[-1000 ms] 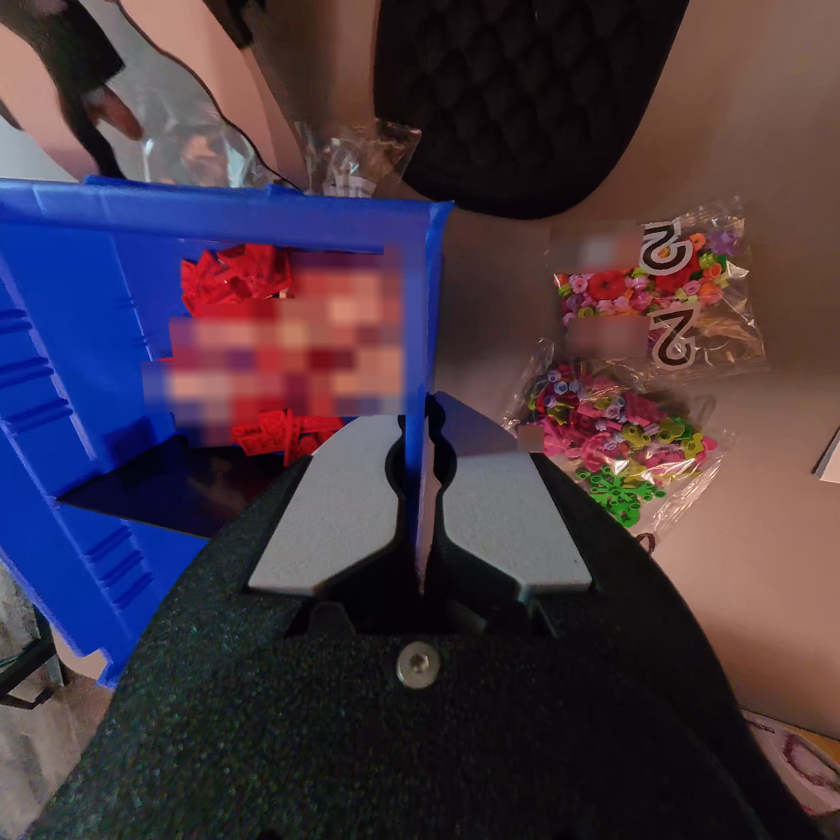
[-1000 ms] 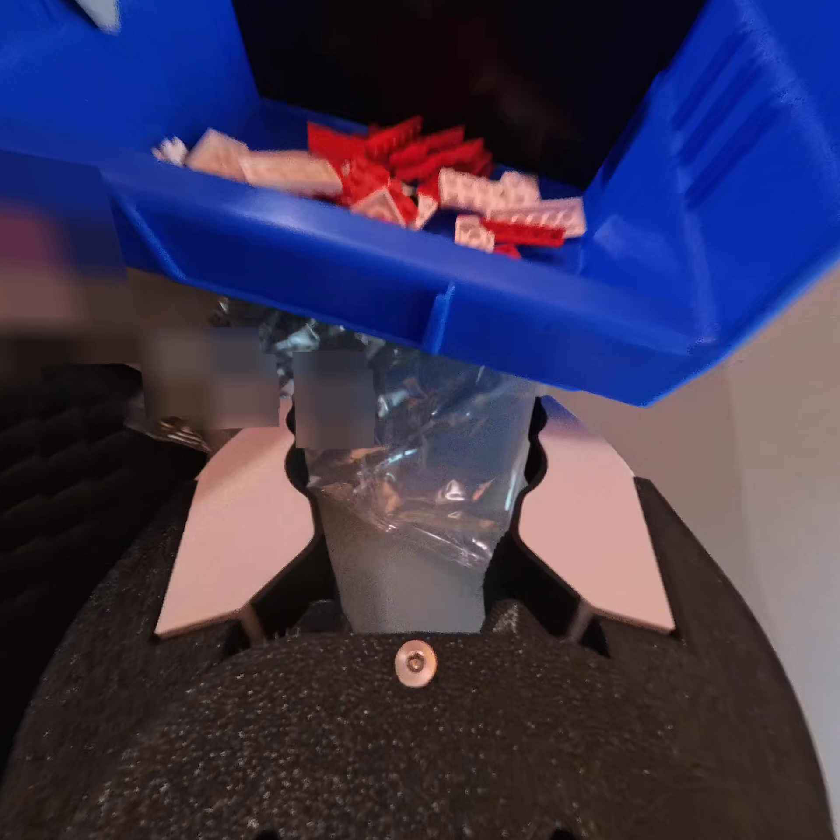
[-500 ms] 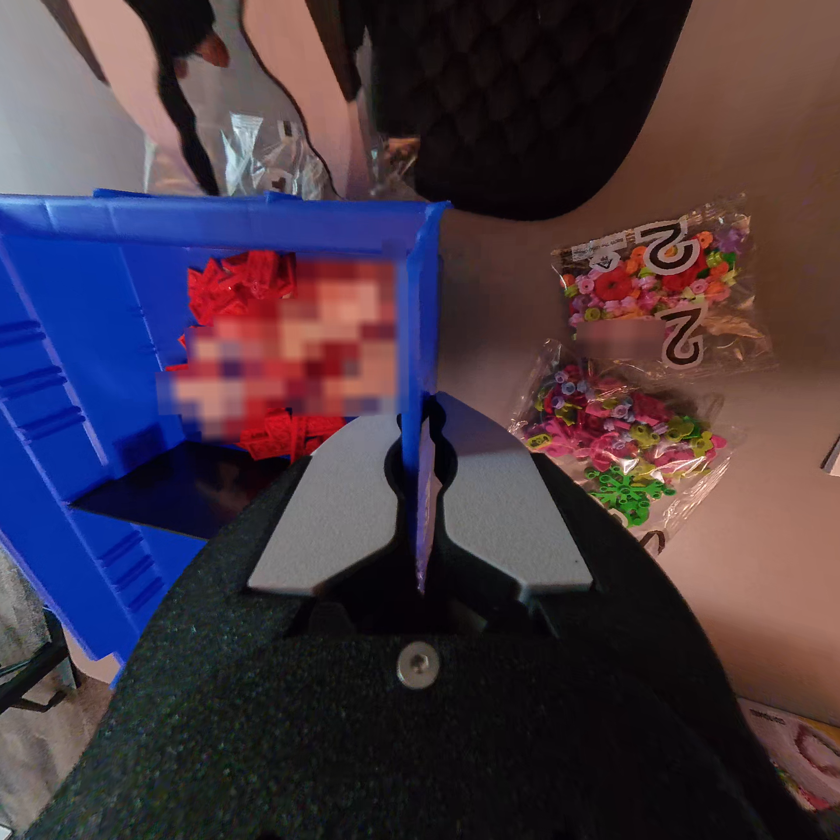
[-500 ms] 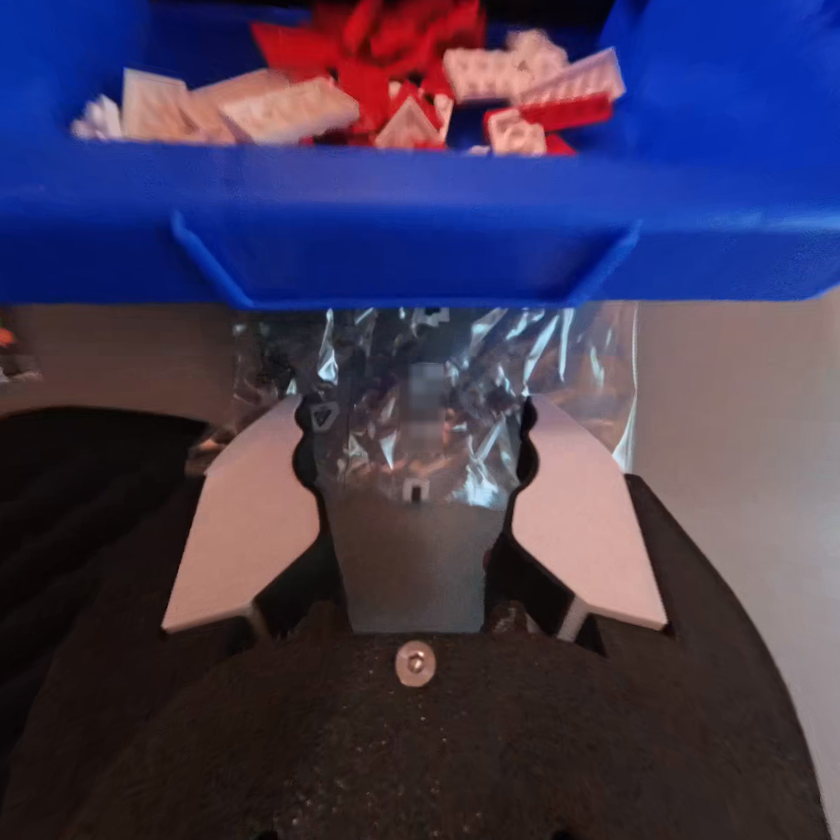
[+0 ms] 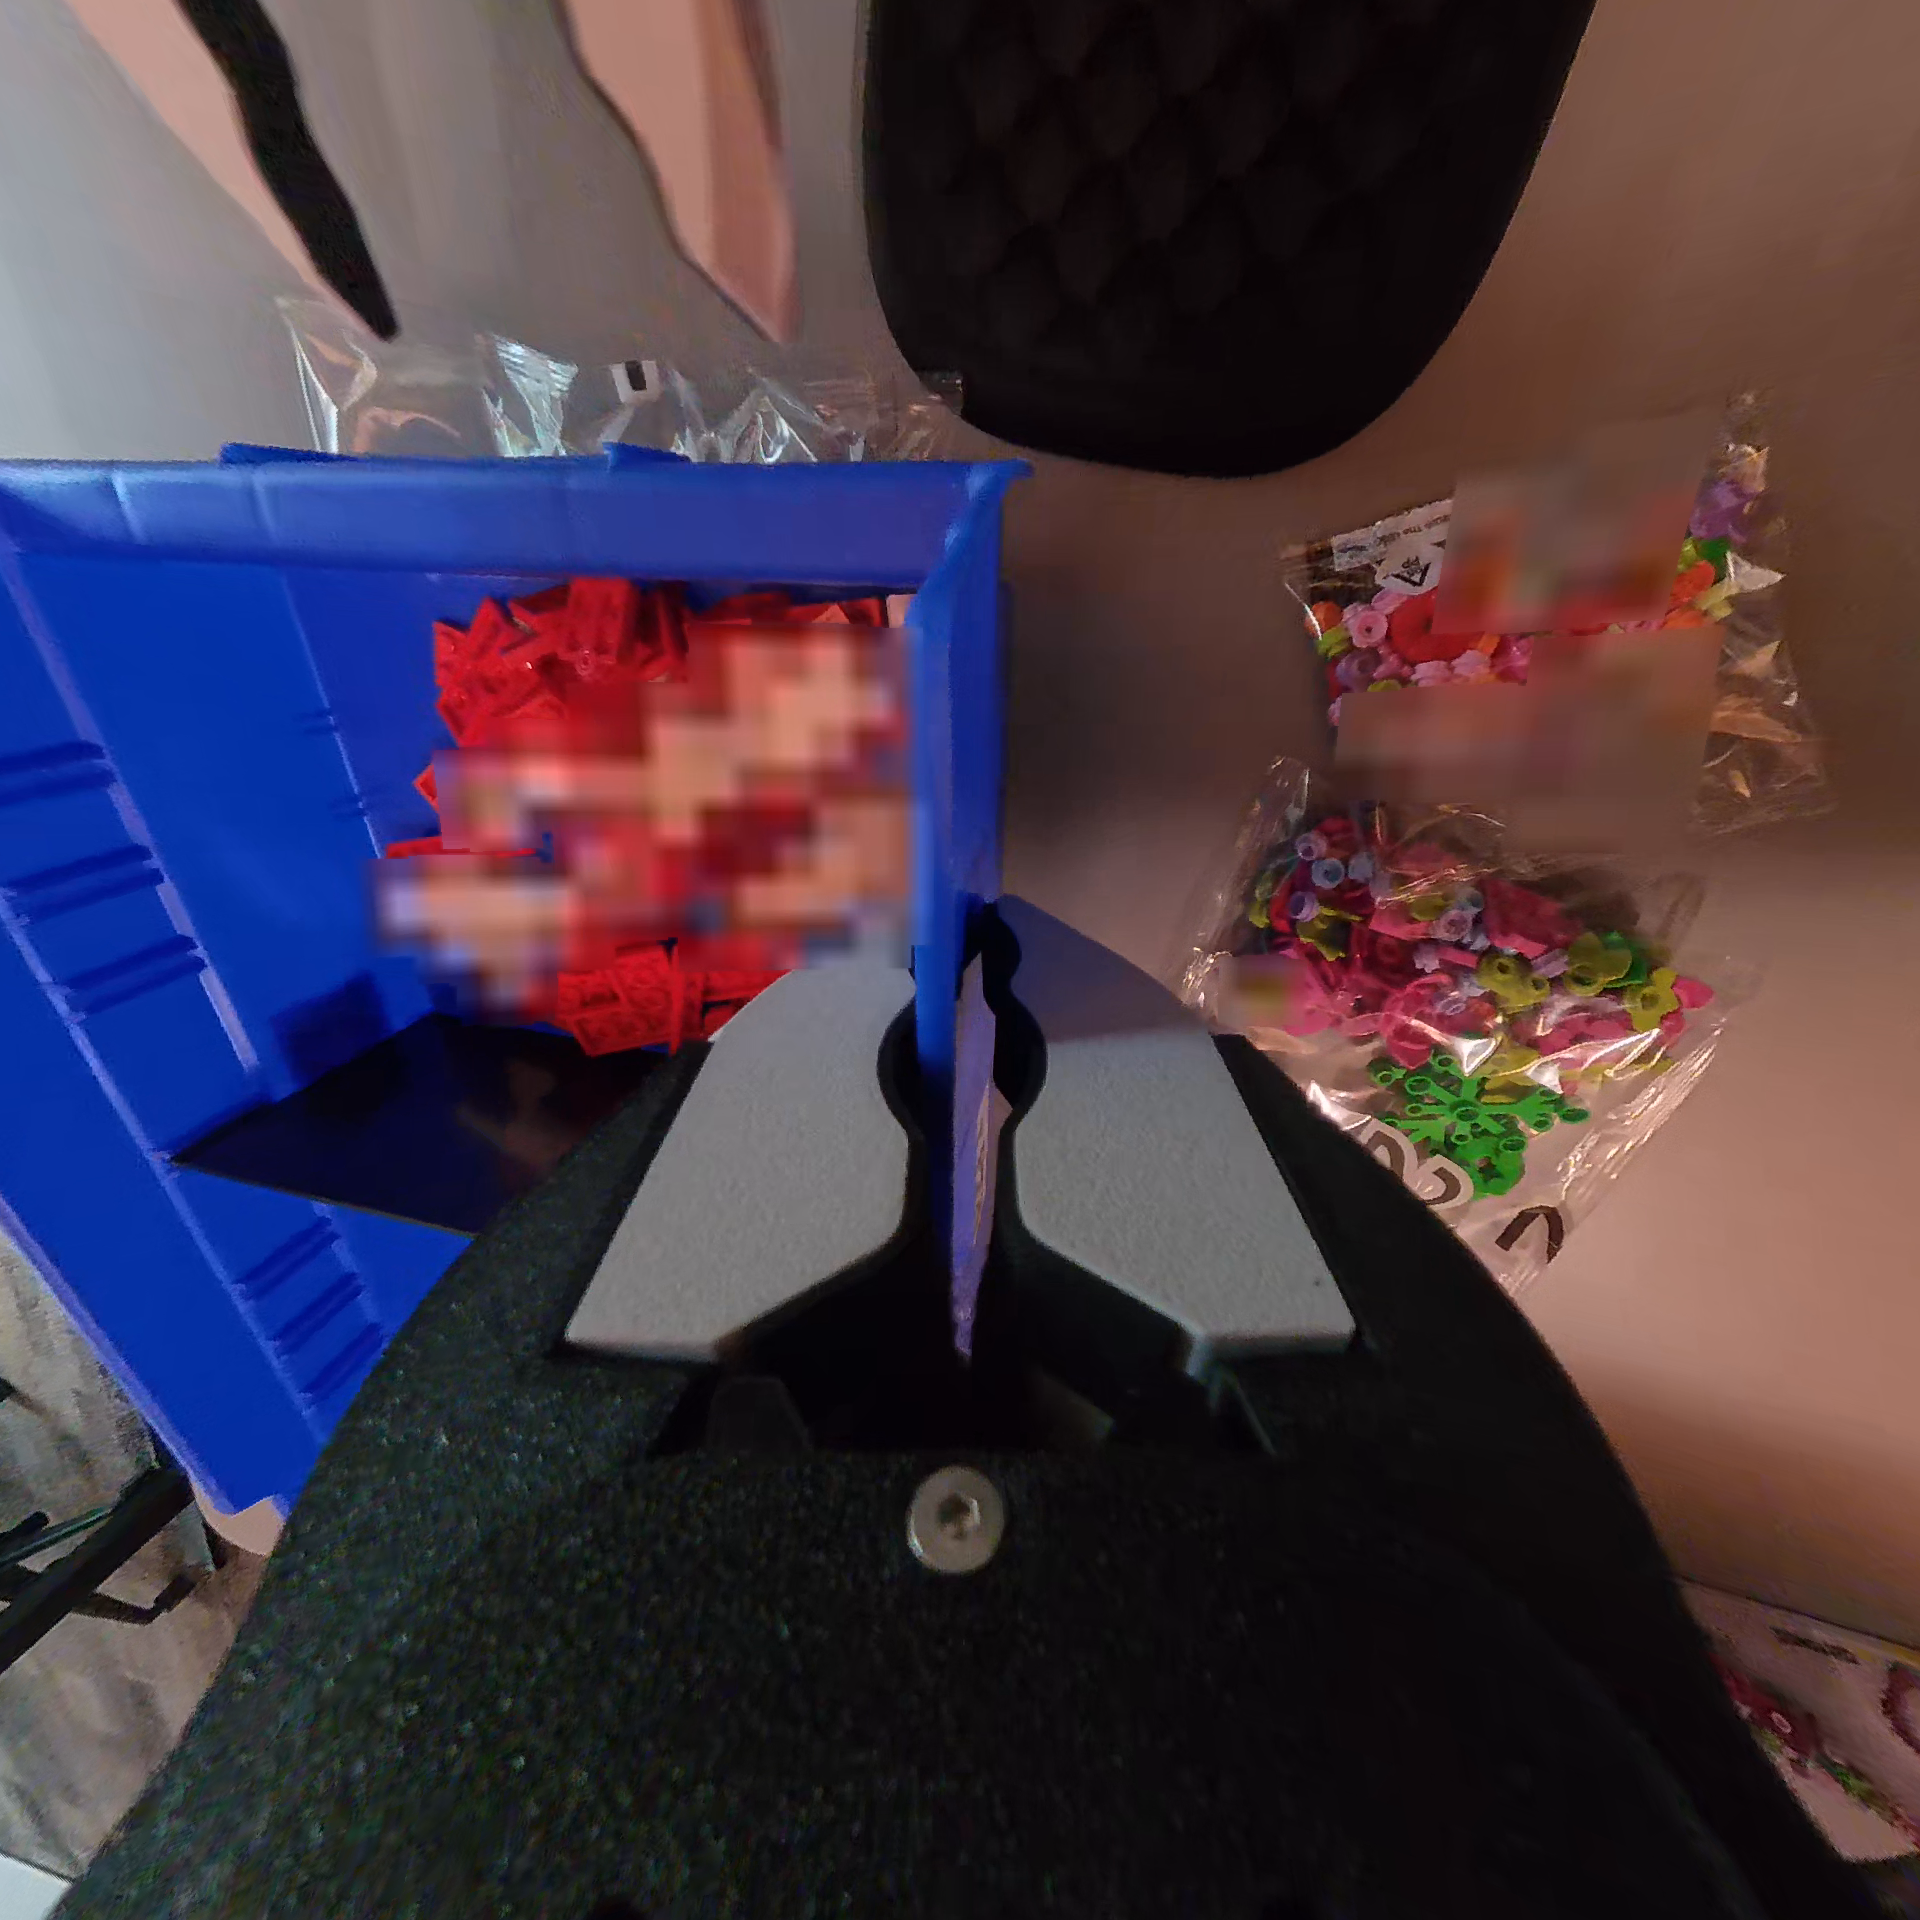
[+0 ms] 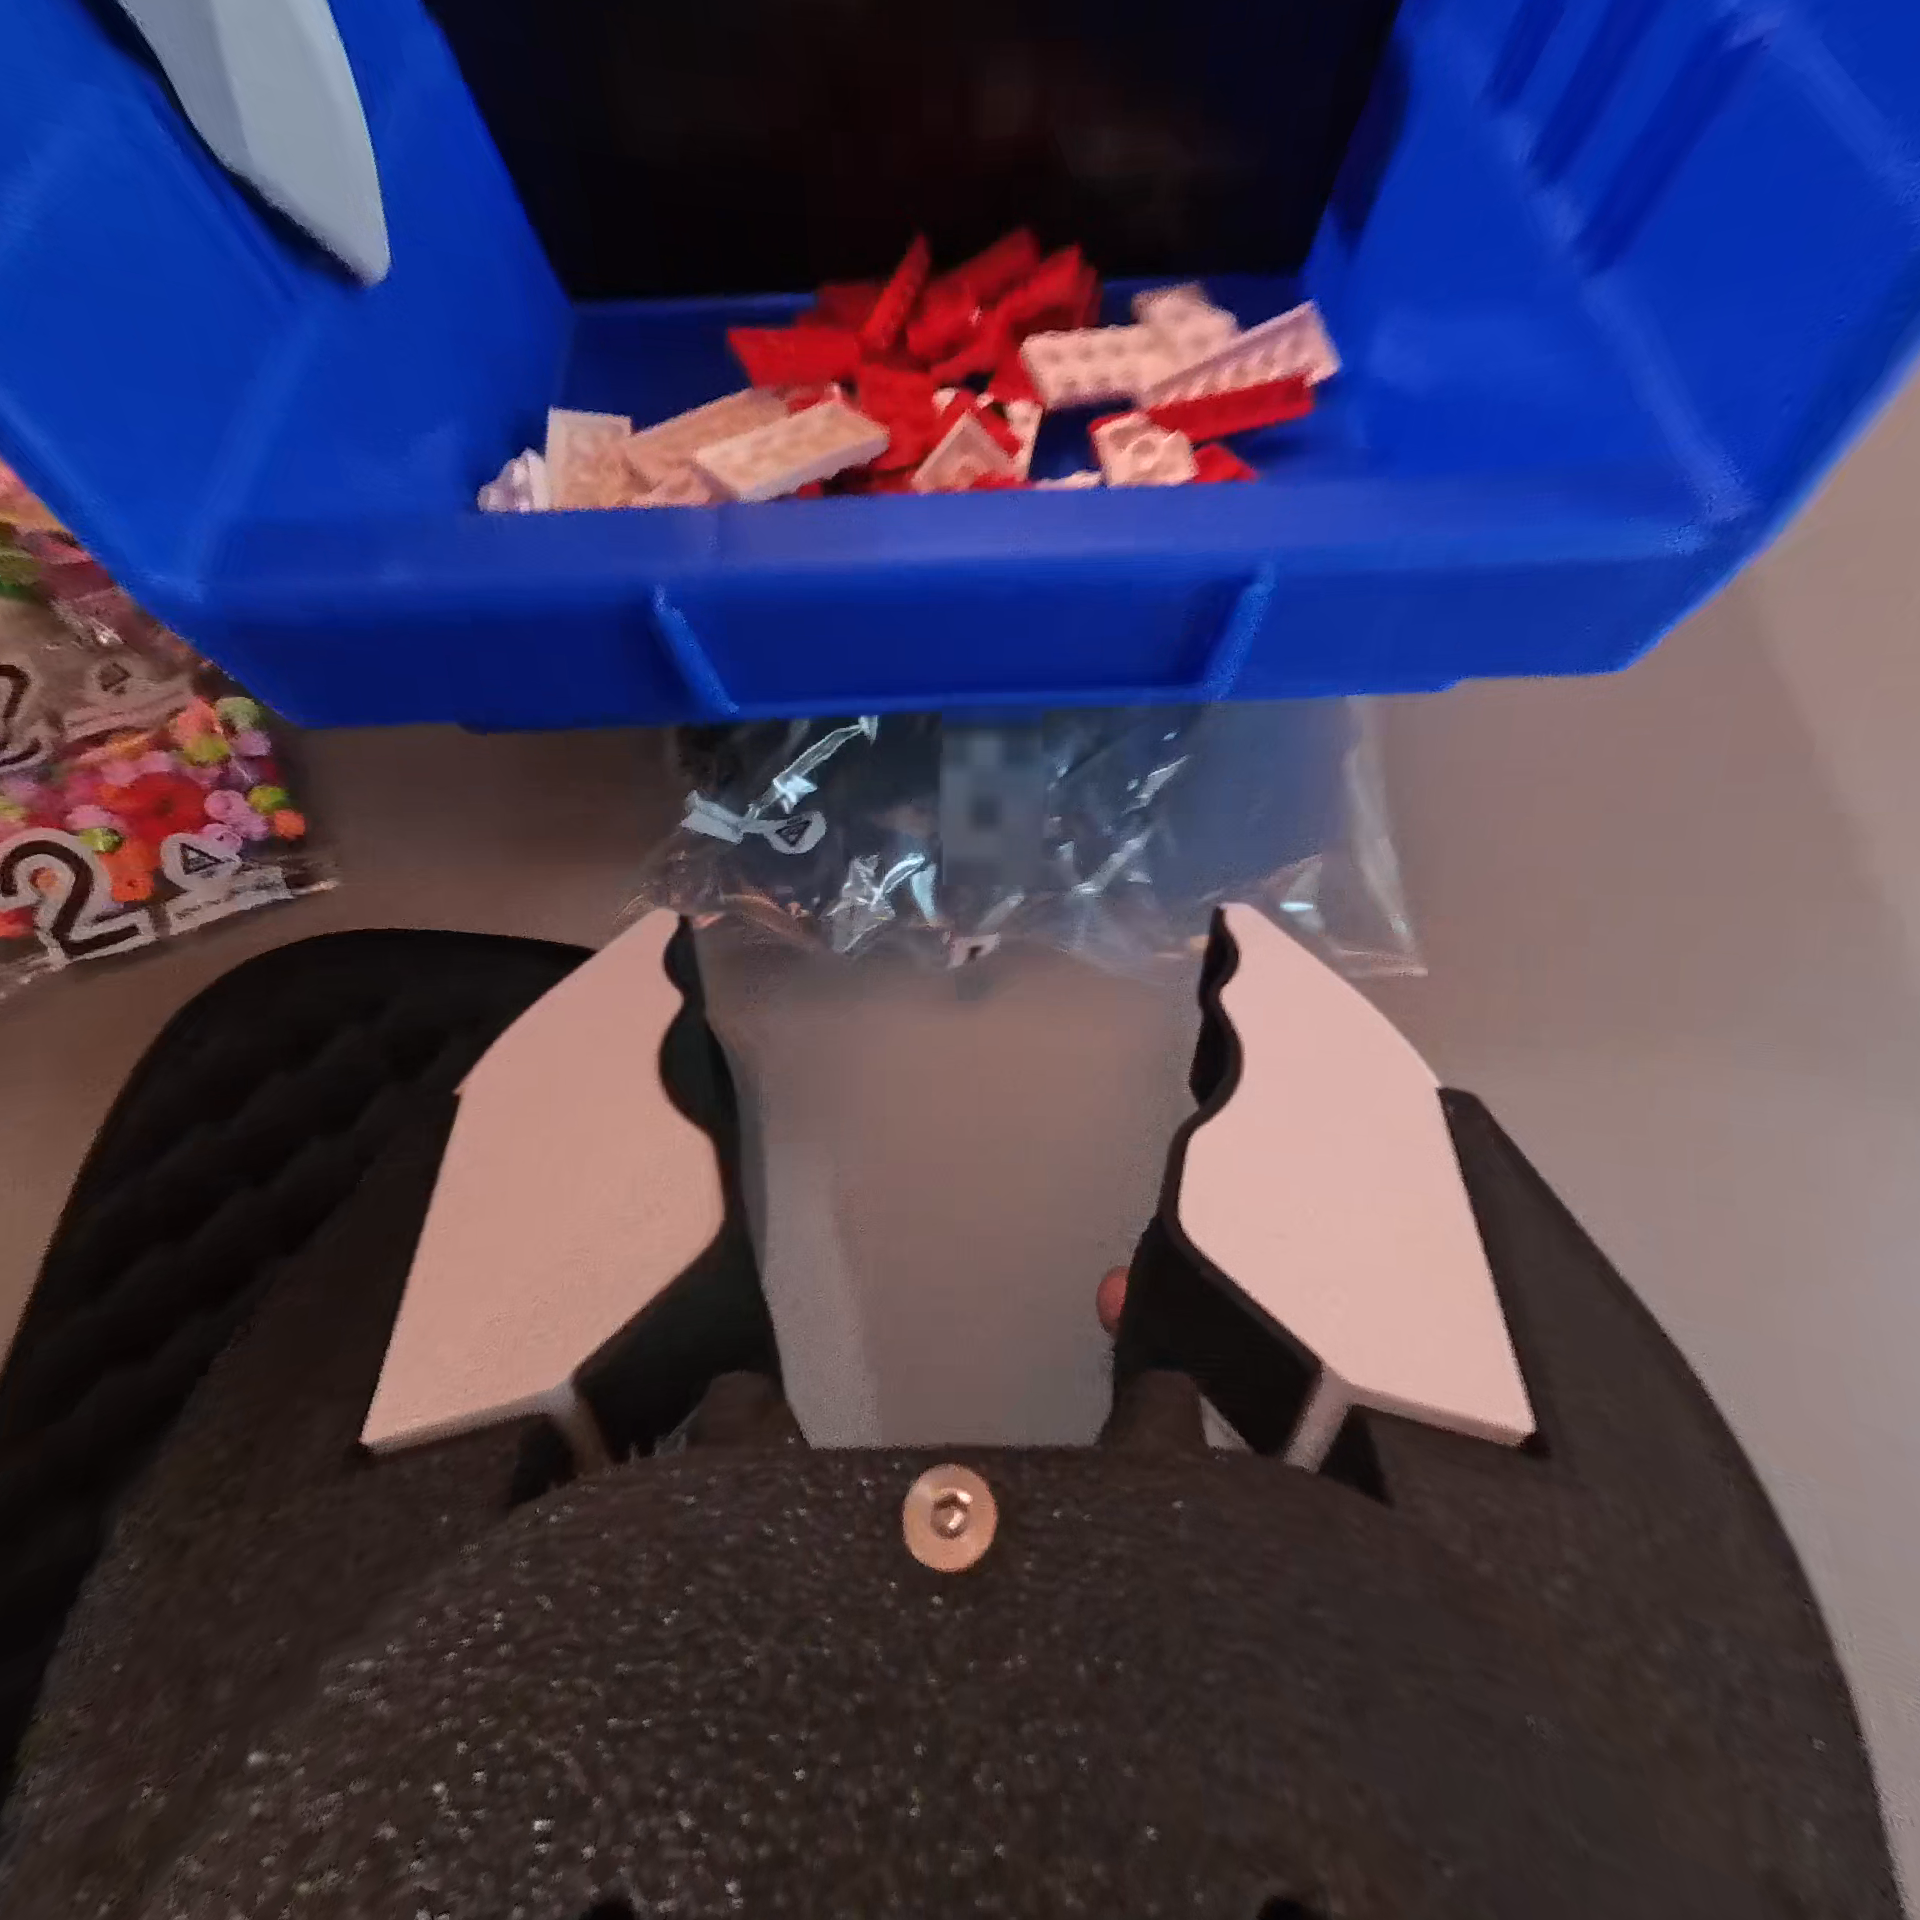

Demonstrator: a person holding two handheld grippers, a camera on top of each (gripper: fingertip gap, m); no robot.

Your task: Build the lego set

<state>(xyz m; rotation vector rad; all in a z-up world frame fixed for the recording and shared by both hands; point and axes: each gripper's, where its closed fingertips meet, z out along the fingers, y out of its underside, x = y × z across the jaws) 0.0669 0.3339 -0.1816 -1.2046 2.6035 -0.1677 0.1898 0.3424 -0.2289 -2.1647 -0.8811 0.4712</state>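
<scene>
Left gripper (image 5: 961,1049) clamped on side wall of blue bin (image 5: 208,790), jaws pinched on the thin plastic; probably gripped there to tip or steady the bin. Red and white bricks (image 6: 914,395) heaped inside, just left of left jaws, too many to count. Right gripper (image 6: 951,997) jaws spread wide, holding nothing, aimed under bin's front lip at one empty clear bag (image 6: 1039,862) just ahead of tips. Two sealed bags of coloured pieces (image 5: 1455,987), unopened, right of left jaws.
</scene>
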